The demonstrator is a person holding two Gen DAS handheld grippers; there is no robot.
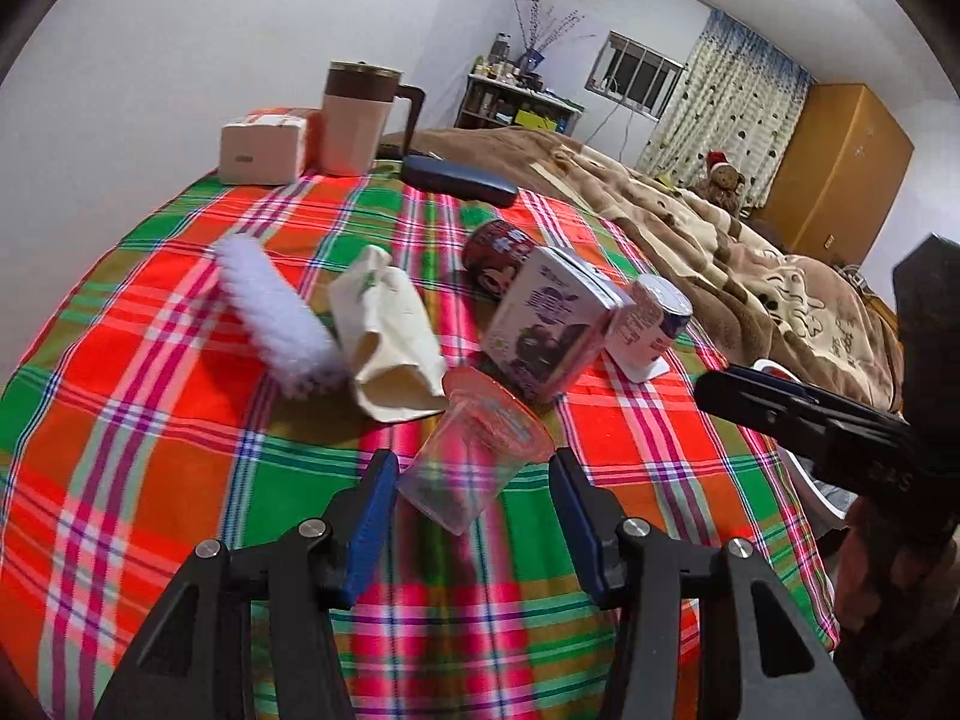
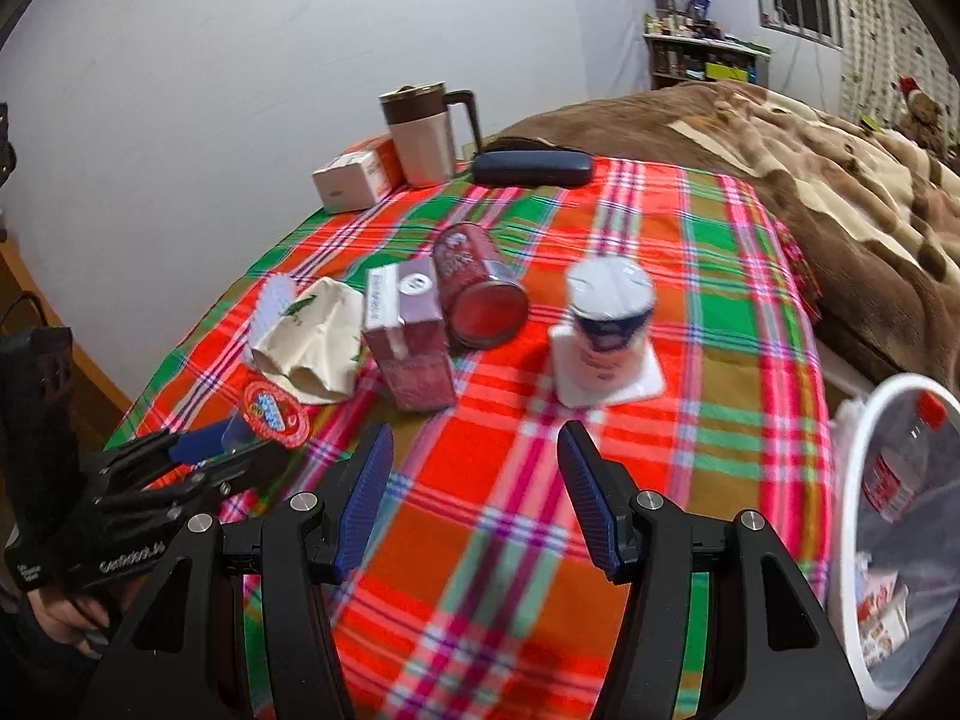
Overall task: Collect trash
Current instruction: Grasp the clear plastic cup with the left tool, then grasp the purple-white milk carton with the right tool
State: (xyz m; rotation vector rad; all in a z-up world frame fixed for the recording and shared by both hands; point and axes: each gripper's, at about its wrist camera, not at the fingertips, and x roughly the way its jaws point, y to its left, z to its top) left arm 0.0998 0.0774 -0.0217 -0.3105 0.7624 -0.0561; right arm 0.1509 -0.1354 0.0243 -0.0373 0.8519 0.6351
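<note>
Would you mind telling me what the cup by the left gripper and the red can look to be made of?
Cup: likely thin clear plastic, since the plaid shows through its wall; red printed foil-like lid. Red can: probably metal with a glossy printed wrap, judging by its shiny rim.

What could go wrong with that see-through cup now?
The left gripper holds the clear cup tilted, near its base, so it might slip out. The purple carton stands right behind it and could get knocked over. The bin is off to the side, so a careless drop may miss.
</note>
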